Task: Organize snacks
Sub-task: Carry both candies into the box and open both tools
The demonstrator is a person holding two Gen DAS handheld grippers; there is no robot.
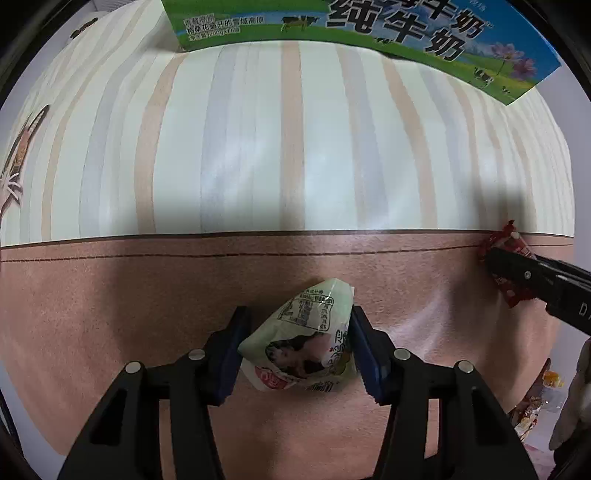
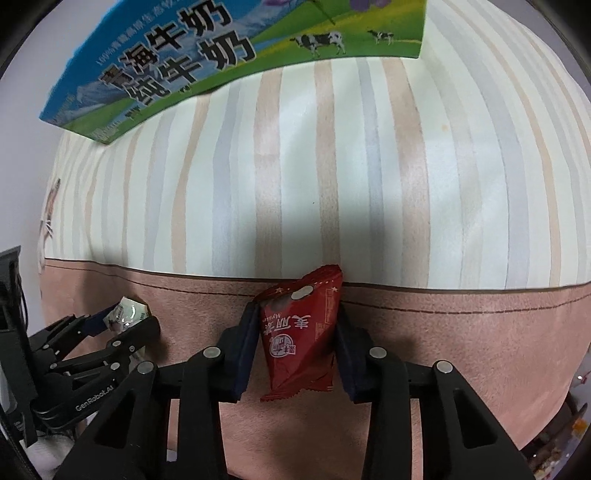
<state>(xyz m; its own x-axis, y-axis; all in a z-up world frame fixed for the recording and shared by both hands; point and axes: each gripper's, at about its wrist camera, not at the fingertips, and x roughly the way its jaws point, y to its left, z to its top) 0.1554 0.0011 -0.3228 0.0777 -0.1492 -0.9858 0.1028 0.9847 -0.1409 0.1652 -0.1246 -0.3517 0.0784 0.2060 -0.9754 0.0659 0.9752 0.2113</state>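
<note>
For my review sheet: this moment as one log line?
left gripper: shut on green snack packet | right gripper: shut on red snack packet | milk carton: ahead

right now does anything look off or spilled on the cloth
Nothing spilled or torn. The left gripper pinches a pale green snack packet, crumpled by the squeeze; the right gripper holds a red snack packet. The milk carton box sits at the far edge of the striped cloth, intact.
</note>
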